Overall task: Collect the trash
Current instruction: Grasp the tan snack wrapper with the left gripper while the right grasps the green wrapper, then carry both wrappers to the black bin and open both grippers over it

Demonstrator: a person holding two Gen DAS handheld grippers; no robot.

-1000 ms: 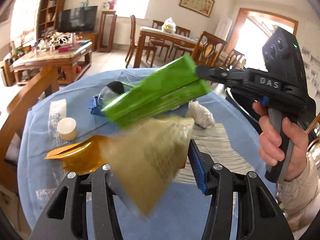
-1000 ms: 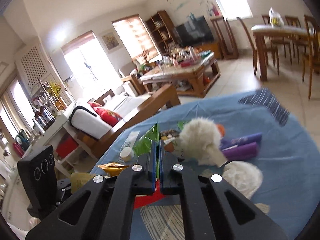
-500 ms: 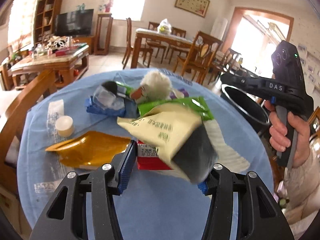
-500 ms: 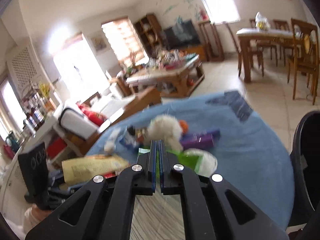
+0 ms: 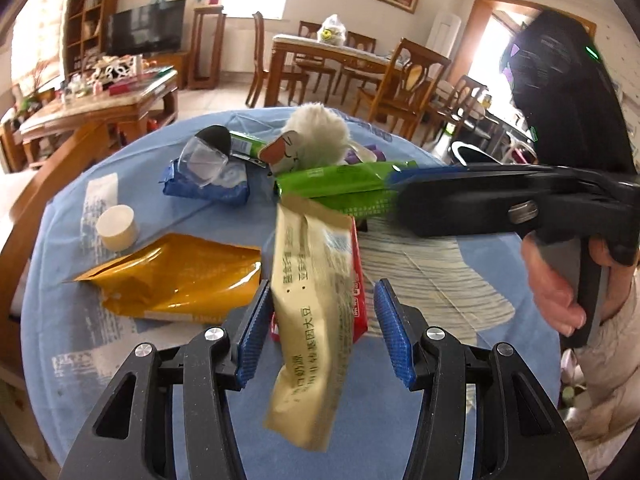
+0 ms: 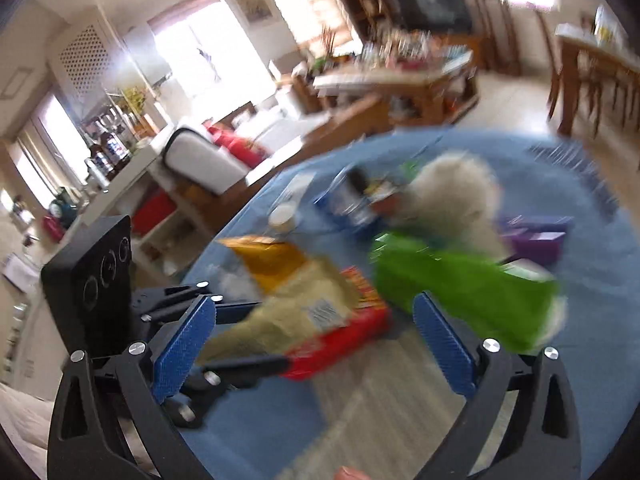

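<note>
Blue cloth covers the round table (image 5: pixel 360 440), and the rubbish sits in a heap near its middle. The beige snack packet (image 5: pixel 316 360) hangs lengthwise between the blue pads of the left gripper (image 5: pixel 320 300), its lower end sticking out toward the camera. The jaws are spread wide on both sides, so nothing clamps it. It may lean on one pad, though that is not clear. Under it lies a red packet (image 5: pixel 358 280), with a gold pouch (image 5: pixel 176 276) just beside it on the left.

The green packet (image 5: pixel 340 192) lies across the pile behind them. The right gripper (image 6: pixel 312 308) is also spread, and the green packet sits beyond its right pad rather than between the two. Seen from the left wrist, this tool reaches in low from the right edge, probably lining up for a fresh grab at the heap.

Farther back are a blue wipes pack (image 5: pixel 208 184) and a fluffy white toy (image 5: pixel 316 136). A small round lid (image 5: pixel 118 227) stands near the left edge.

A second ago the right gripper was pinching the green packet in the air above the table; now it has let go and the packet is down. The beige packet has swung from slanting to nearly upright.
</note>
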